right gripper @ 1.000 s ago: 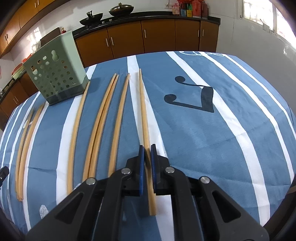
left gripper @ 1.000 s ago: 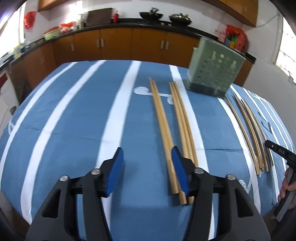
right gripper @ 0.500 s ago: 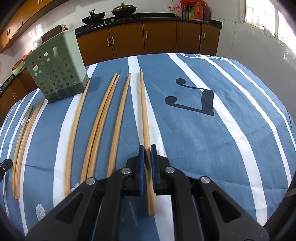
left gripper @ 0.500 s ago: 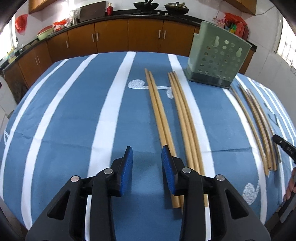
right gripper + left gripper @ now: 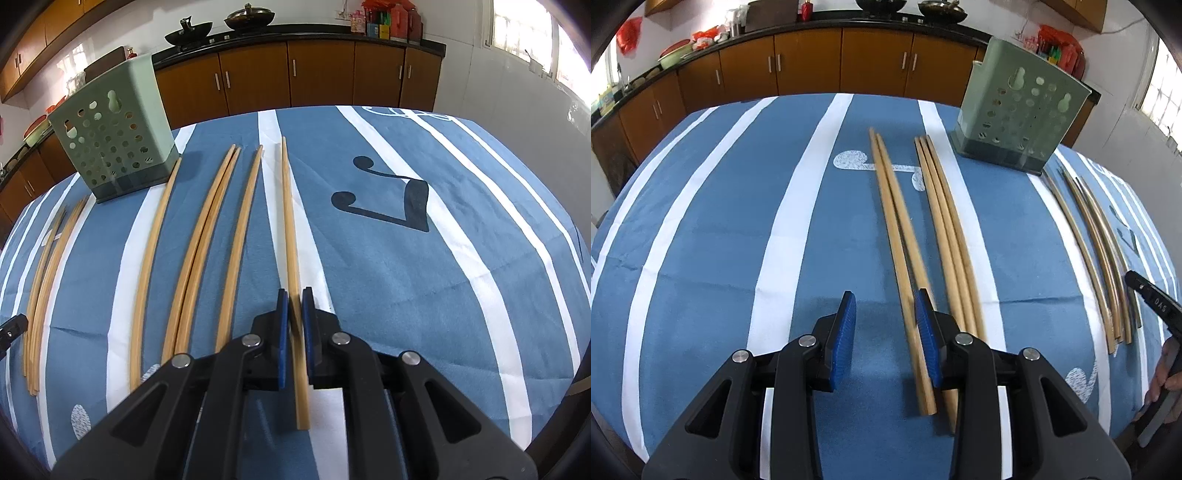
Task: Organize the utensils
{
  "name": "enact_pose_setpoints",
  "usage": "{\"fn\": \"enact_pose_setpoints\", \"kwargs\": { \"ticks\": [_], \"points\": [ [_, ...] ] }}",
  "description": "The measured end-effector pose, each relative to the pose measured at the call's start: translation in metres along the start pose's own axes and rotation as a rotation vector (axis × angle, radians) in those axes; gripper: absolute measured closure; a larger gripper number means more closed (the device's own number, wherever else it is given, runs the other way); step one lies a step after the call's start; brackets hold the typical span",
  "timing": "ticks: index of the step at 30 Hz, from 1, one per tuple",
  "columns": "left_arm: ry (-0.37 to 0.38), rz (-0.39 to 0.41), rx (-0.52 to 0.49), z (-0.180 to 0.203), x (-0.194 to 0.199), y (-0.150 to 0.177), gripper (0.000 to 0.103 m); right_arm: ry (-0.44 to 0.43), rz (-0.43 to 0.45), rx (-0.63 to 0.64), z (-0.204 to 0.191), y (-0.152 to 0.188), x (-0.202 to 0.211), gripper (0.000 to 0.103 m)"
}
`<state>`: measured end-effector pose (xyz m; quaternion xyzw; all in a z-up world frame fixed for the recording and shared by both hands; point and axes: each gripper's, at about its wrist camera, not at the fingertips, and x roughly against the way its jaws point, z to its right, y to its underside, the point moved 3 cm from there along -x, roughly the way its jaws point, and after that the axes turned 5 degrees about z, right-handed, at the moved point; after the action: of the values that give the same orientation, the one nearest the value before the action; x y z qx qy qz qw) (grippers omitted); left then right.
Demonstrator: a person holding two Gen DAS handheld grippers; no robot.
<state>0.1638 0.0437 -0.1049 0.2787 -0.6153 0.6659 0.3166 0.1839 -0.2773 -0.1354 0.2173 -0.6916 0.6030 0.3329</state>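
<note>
Several long wooden chopsticks lie on the blue striped tablecloth. In the left wrist view, my left gripper (image 5: 886, 314) is open; one chopstick of a pair (image 5: 897, 236) runs between its blue pads, and a group of three chopsticks (image 5: 947, 229) lies just right of it. A green perforated utensil holder (image 5: 1019, 122) stands at the far right of the table. In the right wrist view, my right gripper (image 5: 294, 308) is shut on a single chopstick (image 5: 290, 218), which points forward. The holder (image 5: 114, 142) stands at the far left there.
More chopsticks (image 5: 1097, 247) lie right of the holder in the left wrist view; the same ones (image 5: 207, 236) lie left of my right gripper. Brown kitchen cabinets (image 5: 812, 70) with a counter run behind the table. The table's edge (image 5: 576, 258) curves close on the right.
My left gripper narrowed from wide open and shifted so the left chopstick pair now sits between its pads. The right gripper stayed shut on its chopstick, barely moving.
</note>
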Motion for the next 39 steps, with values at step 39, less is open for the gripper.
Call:
{"fn": "enact_pose_setpoints", "kwargs": {
  "ticks": [39],
  "points": [
    [-0.019,0.077,0.010,-0.048,-0.017,-0.019,0.094,-0.020,0.025,0.041,0.002,-0.013,-0.016,0.085]
  ]
}}
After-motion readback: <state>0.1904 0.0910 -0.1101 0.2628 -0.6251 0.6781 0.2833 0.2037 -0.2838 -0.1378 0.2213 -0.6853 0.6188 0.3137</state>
